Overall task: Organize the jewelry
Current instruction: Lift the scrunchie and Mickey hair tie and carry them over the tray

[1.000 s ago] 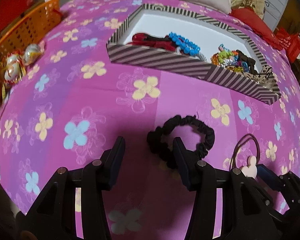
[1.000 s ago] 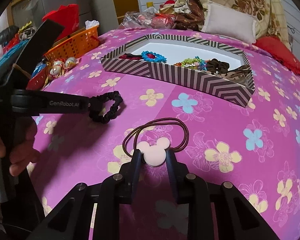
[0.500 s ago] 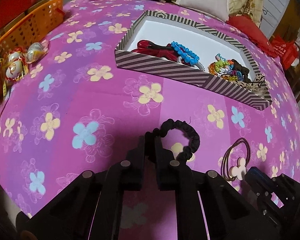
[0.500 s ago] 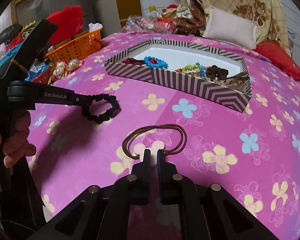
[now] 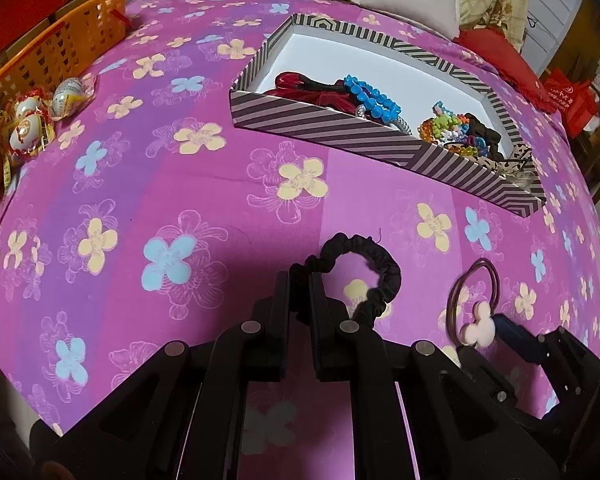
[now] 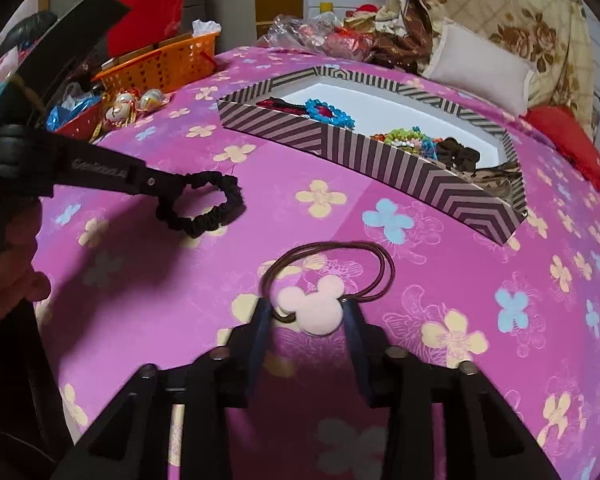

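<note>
Left wrist: left gripper (image 5: 300,280) clenched on black scrunchie (image 5: 374,268), near striped box (image 5: 380,140). Right gripper (image 6: 308,312) jaws opening around mouse-charm hair tie (image 6: 312,304), nearer than the box.

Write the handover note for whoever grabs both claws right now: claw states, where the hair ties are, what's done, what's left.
Left claw: shut on the black scrunchie, which sits over the pink floral cloth.
Right claw: jaws opening, the mouse-ear hair tie between them, its brown loop lying on the cloth; grip not secure.
Done: bracelets and scrunchies already lie in the striped box.
Left: carry the black scrunchie to the box, re-grip the mouse-ear tie, box it too.
</note>
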Demonstrator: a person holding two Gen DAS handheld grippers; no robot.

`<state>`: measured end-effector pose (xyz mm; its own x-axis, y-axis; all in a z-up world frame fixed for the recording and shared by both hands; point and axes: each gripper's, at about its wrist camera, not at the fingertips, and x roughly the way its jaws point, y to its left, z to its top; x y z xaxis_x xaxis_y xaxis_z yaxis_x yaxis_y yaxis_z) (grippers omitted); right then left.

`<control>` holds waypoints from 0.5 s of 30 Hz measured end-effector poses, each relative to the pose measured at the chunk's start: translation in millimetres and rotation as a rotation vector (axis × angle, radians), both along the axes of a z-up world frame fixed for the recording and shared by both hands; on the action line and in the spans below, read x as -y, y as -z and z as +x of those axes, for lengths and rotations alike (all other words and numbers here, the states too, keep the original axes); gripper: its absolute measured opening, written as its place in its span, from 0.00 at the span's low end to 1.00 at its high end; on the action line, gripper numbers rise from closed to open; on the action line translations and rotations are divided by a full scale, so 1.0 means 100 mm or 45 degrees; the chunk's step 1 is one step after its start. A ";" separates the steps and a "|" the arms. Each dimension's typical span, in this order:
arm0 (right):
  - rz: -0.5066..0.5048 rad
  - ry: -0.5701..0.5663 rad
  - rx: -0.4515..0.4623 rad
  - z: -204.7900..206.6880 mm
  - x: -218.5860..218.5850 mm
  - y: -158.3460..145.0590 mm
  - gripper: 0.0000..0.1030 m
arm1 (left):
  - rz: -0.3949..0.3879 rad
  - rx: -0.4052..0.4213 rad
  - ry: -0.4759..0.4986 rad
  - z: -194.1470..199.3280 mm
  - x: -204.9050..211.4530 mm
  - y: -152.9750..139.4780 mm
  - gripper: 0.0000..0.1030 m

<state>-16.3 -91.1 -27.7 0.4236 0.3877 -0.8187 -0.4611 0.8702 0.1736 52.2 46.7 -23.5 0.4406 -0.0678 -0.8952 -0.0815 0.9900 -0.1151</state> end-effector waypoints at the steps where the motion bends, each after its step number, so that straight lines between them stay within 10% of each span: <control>1: 0.009 0.002 -0.004 0.00 0.01 0.00 0.25 | 0.001 0.000 0.002 0.00 0.00 0.00 0.07; 4: 0.038 0.016 -0.006 0.00 0.06 -0.05 0.20 | -0.001 0.010 0.011 -0.01 0.01 -0.03 0.07; 5: 0.047 0.025 0.005 0.00 0.08 -0.09 0.04 | -0.002 0.017 0.013 -0.01 0.01 -0.06 0.07; 10: 0.045 0.016 -0.014 0.02 0.08 -0.11 0.02 | -0.005 0.036 0.019 -0.02 0.01 -0.14 0.07; 15: 0.020 0.021 -0.020 0.07 0.02 -0.07 0.27 | 0.000 0.032 0.017 -0.03 0.00 -0.14 0.07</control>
